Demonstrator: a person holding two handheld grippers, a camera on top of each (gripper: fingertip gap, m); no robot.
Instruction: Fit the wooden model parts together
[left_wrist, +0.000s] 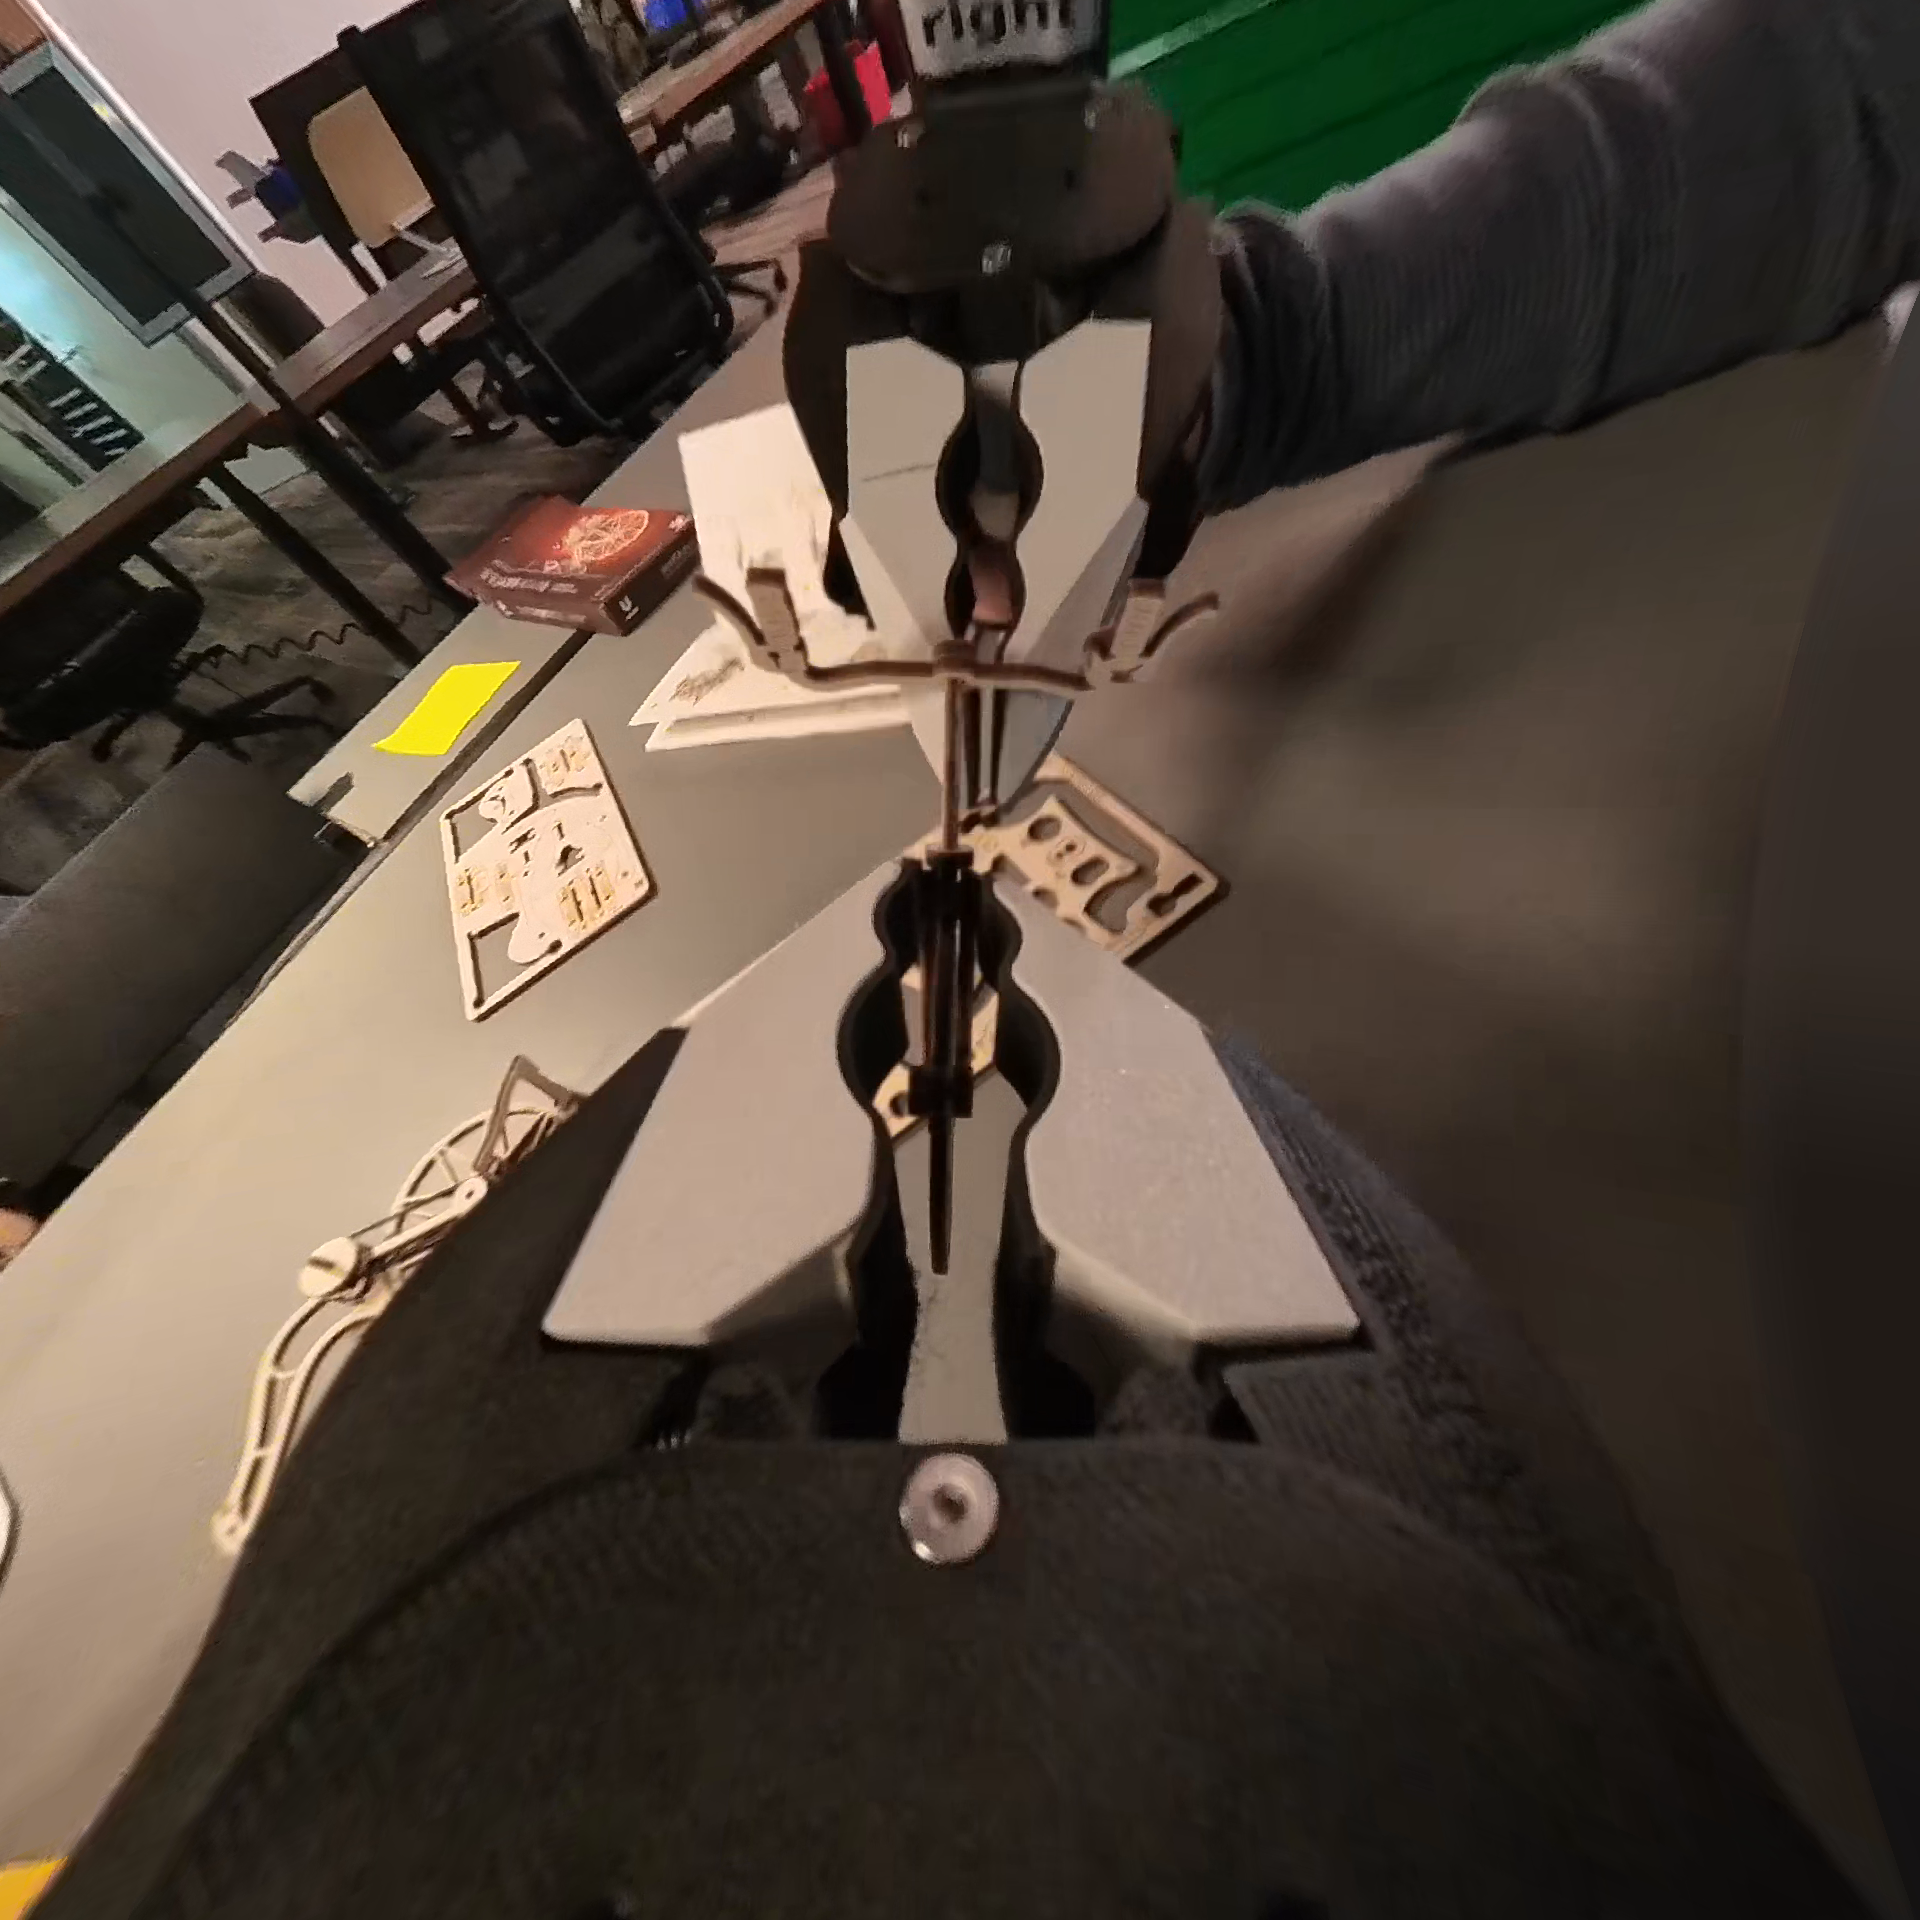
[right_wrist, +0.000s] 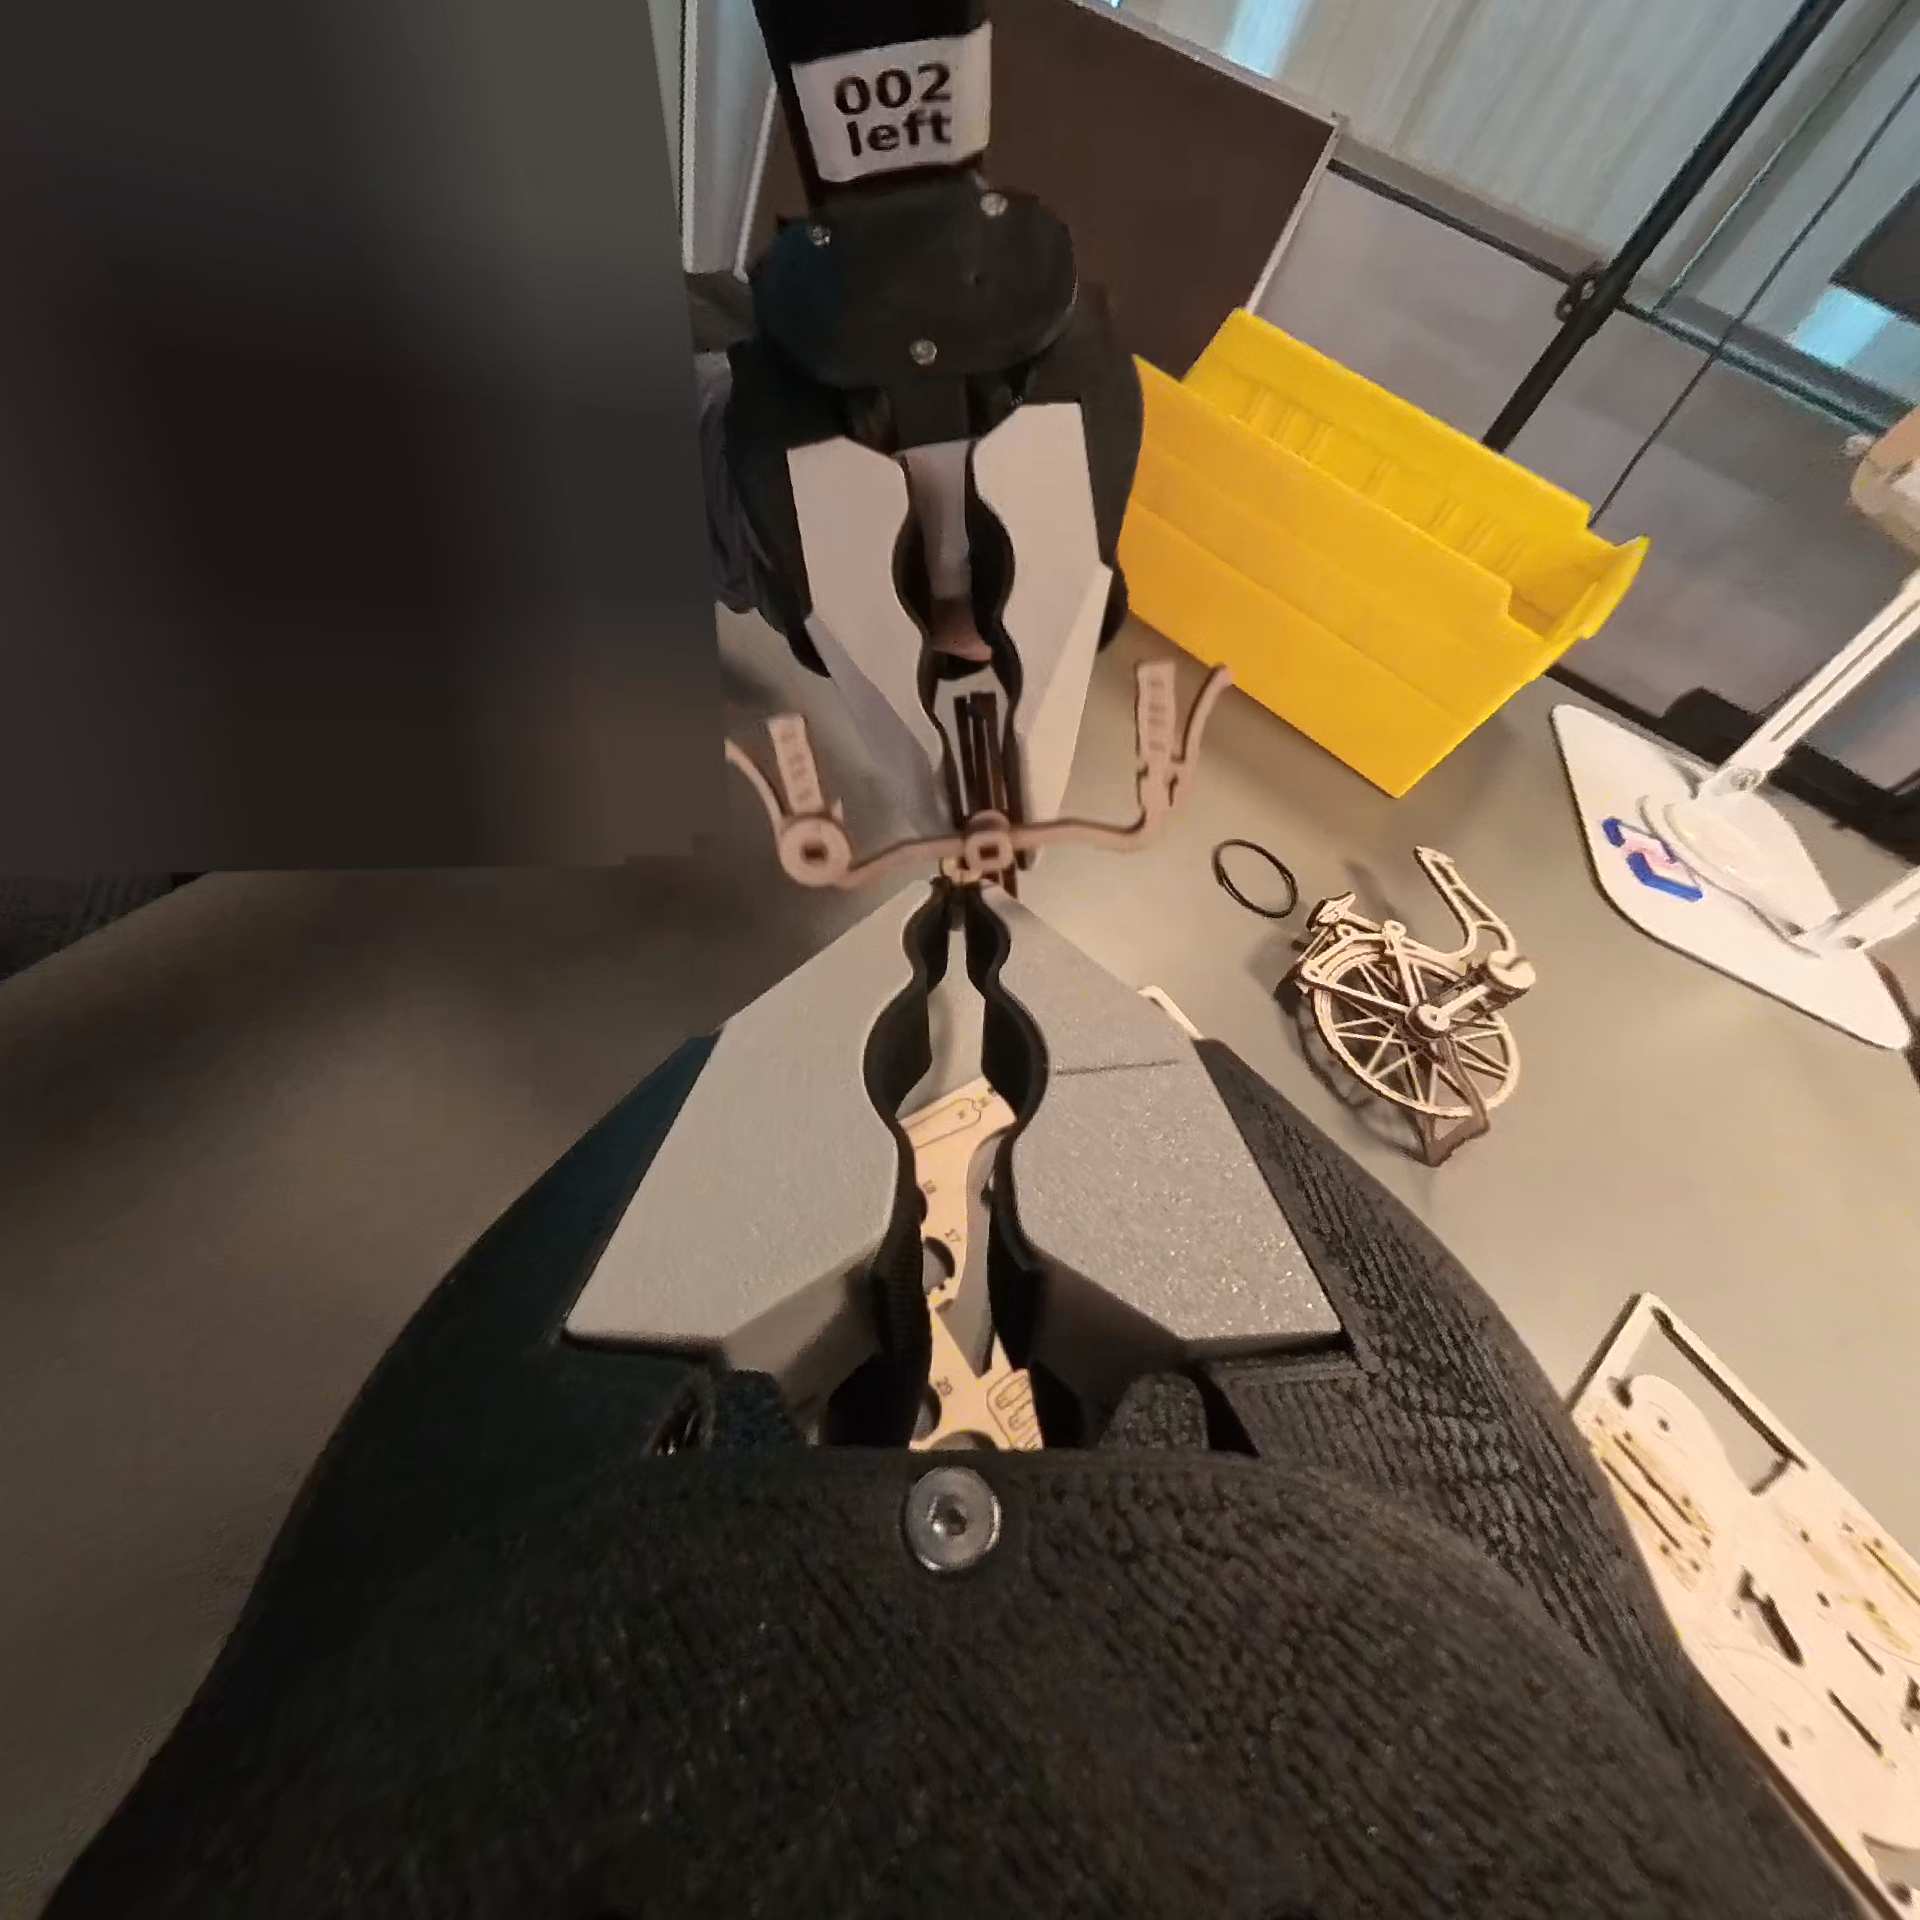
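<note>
Left wrist view, fork (left_wrist: 948, 1039) between closed jaws, handlebar (left_wrist: 951, 665) in right gripper (left_wrist: 982, 613).

A pale wooden handlebar (right_wrist: 977, 831) with upswept grips spans crosswise between the two tongs, its thin dark stem (left_wrist: 948, 935) running back between the left tongs' (left_wrist: 945, 862) tips.

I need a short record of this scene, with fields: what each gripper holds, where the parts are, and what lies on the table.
left gripper: shut on the fork, a thin upright wooden stem
right gripper: shut on the handlebar at its centre
parts: held in the air between the facing grippers, meeting at the handlebar's centre; whether seated, cannot tell
table: wheel assembly, black ring, yellow bin, part sheets, dark box, yellow note
</note>
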